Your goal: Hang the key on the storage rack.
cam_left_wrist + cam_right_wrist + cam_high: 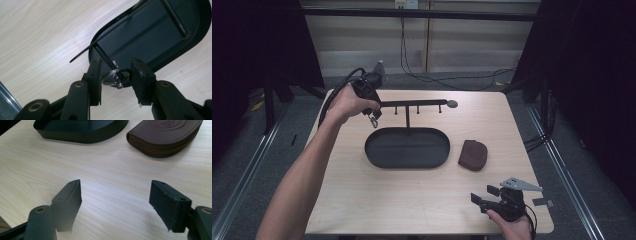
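Metal ring [115,75] sat pinched in the left gripper [116,75] over the tray's [100,41] edge; the right gripper [115,200] gaped above bare table [105,170].

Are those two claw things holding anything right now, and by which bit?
The left gripper holds a metal key ring, pinched by the ring's rim, beside the black rack over the tray. The right gripper is open and holds nothing.

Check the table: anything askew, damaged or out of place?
Nothing stands out. The black tray stand sits upright, its hook bar level. The brown zip pouch lies closed beside it. The left gripper holds a metal key ring at a hook; the right gripper is open.
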Demonstrator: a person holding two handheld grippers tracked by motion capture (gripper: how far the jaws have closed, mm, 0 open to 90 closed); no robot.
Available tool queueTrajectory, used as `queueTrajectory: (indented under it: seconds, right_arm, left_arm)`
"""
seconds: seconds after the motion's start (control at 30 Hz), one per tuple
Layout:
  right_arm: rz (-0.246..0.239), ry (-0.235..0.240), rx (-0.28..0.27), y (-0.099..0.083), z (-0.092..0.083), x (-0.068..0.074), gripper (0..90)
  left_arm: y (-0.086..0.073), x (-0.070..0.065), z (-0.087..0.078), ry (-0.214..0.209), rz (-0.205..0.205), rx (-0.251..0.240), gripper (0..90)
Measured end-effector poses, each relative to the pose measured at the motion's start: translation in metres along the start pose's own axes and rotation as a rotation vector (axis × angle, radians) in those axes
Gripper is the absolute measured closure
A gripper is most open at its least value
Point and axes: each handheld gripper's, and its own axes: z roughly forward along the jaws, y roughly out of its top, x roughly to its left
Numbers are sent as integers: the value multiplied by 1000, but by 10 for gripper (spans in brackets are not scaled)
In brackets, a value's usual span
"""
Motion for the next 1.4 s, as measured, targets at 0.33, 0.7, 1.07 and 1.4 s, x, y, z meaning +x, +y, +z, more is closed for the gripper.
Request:
queueTrajectory:
  seconds: [0.33,0.7,1.07,1.4]
  right_arm:
    - [-2,5,6,0,0,0,255]
    - [-5,6,9,0,1,0,254]
    - [-3,3,9,0,1,0,254]
    - [-4,3,14,0,2,1,254]
  left_arm:
    - [1,1,4,4,-20,-15,628]
    - [-1,-2,5,13,-23,-28,610]
    - [-9,4,8,-11,-39,-29,458]
    - [-30,11,10,-48,-42,-38,408]
